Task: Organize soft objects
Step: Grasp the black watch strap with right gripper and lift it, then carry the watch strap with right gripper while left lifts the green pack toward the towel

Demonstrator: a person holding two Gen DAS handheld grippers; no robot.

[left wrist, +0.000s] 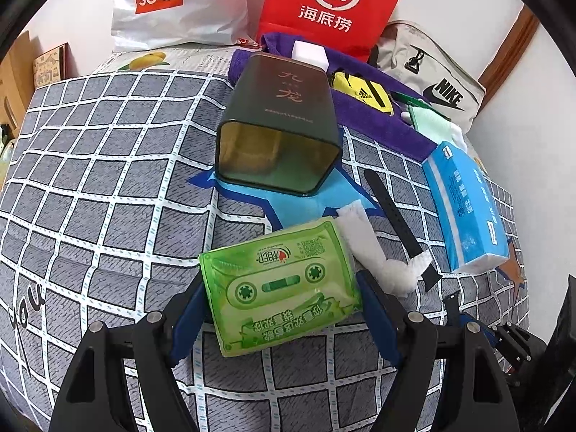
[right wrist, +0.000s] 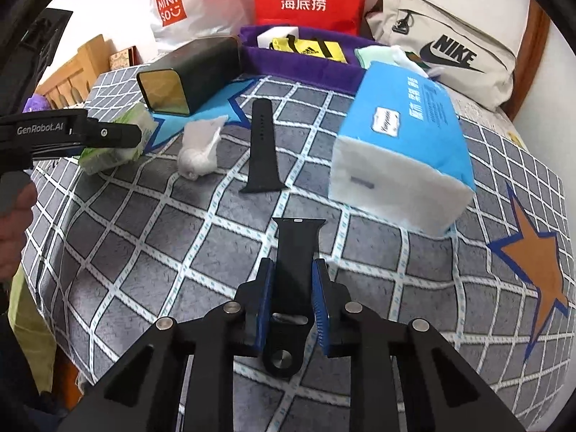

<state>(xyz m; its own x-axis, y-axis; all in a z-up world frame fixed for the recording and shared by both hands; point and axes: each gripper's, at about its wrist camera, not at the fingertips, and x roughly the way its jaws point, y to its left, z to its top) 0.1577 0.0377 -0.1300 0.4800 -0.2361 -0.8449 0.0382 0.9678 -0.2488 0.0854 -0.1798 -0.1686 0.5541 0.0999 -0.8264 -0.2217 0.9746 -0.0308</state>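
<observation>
My left gripper (left wrist: 279, 288) is shut on a green tissue pack (left wrist: 279, 284) with a cassette print, just above the checked bedspread; the pack also shows in the right wrist view (right wrist: 118, 140). My right gripper (right wrist: 292, 270) is shut on a short black watch strap (right wrist: 293, 262). A longer black strap (right wrist: 262, 147) lies ahead on the bed. A crumpled white tissue (right wrist: 199, 151) lies between the pack and the long strap. A blue tissue pack (right wrist: 403, 140) sits to the right. A purple tray (right wrist: 306, 64) holds a yellow pouch (right wrist: 309, 48) and other soft items.
A dark metal tin (left wrist: 280, 126) lies on its side, open end facing me, in front of the purple tray (left wrist: 378, 115). White Miniso bag (left wrist: 169, 3), red bag (left wrist: 331, 3) and grey Nike bag (left wrist: 432, 72) stand along the wall. The bed's edge drops off at left.
</observation>
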